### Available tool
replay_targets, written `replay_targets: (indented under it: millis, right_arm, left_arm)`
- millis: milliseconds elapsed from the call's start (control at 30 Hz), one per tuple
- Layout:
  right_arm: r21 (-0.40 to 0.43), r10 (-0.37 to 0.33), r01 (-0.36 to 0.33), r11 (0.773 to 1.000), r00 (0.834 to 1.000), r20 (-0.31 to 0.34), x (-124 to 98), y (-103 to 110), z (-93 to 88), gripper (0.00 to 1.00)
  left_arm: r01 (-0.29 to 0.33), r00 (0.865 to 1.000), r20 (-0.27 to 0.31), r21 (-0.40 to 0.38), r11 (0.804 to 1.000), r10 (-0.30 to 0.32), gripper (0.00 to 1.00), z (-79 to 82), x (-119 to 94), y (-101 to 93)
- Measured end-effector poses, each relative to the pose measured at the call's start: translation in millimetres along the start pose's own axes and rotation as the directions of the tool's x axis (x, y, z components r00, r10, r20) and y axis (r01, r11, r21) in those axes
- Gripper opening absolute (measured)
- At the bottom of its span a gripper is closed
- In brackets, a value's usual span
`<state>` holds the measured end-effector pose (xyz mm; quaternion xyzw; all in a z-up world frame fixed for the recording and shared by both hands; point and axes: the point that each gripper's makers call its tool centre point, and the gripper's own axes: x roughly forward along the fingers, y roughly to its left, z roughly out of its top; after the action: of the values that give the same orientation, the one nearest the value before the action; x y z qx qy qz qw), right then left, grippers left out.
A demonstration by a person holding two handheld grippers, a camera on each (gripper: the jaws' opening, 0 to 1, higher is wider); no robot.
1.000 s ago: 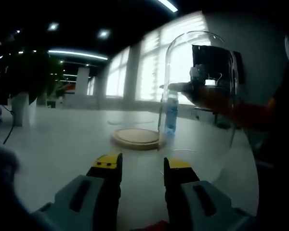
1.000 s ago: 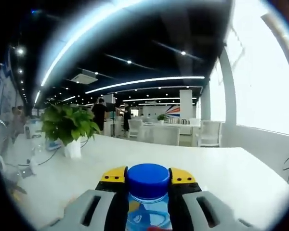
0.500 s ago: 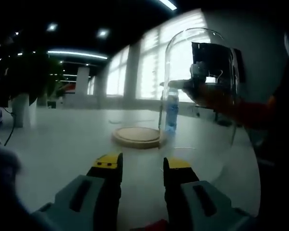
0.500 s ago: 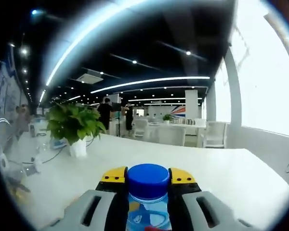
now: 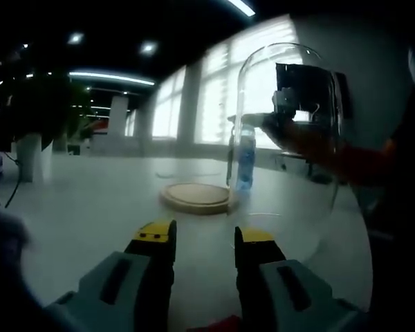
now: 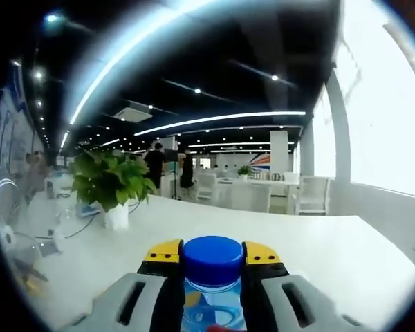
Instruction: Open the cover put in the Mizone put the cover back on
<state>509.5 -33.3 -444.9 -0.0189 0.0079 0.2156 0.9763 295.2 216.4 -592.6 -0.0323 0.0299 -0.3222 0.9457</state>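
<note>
A clear glass dome cover (image 5: pixel 290 200) stands on the white table (image 5: pixel 90 207), just right of a round wooden base (image 5: pixel 195 196). Seen through the dome, the Mizone bottle (image 5: pixel 245 160) with its blue label hangs upright by the base's right edge, held by my right gripper (image 5: pixel 280 123). In the right gripper view, my right gripper (image 6: pixel 213 254) is shut on the bottle (image 6: pixel 213 308) just under its blue cap (image 6: pixel 213 257). My left gripper (image 5: pixel 204 238) hovers low over the table in front of the base, open with nothing between its fingers.
A potted plant in a white pot (image 6: pixel 111 185) stands on the table at the left, with cables (image 6: pixel 48 238) near it. A person's orange sleeve (image 5: pixel 360 166) reaches in from the right. People (image 6: pixel 154 162) and chairs (image 6: pixel 249 194) are far behind.
The right gripper view has shifted slightly, with the bottle still held. In the left gripper view the bottle has edged a little up beside the base. My left gripper has stayed put.
</note>
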Motion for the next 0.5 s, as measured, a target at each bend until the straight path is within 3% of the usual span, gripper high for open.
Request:
replay_targets:
  millis: [300, 500]
  right_arm:
    - [-0.040, 0.050, -0.049, 0.998, 0.999, 0.008, 5.2, 22.8, 13.8, 0.23]
    - [-0.008, 0.097, -0.097, 0.995, 0.995, 0.032, 10.2, 35.8, 24.1, 0.23]
  left_arm:
    - [-0.002, 1.000, 0.009, -0.016, 1.000, 0.002, 0.27, 1.7, -0.6, 1.8]
    - [-0.003, 1.000, 0.007, -0.013, 1.000, 0.003, 0.27, 1.2, -0.5, 1.5]
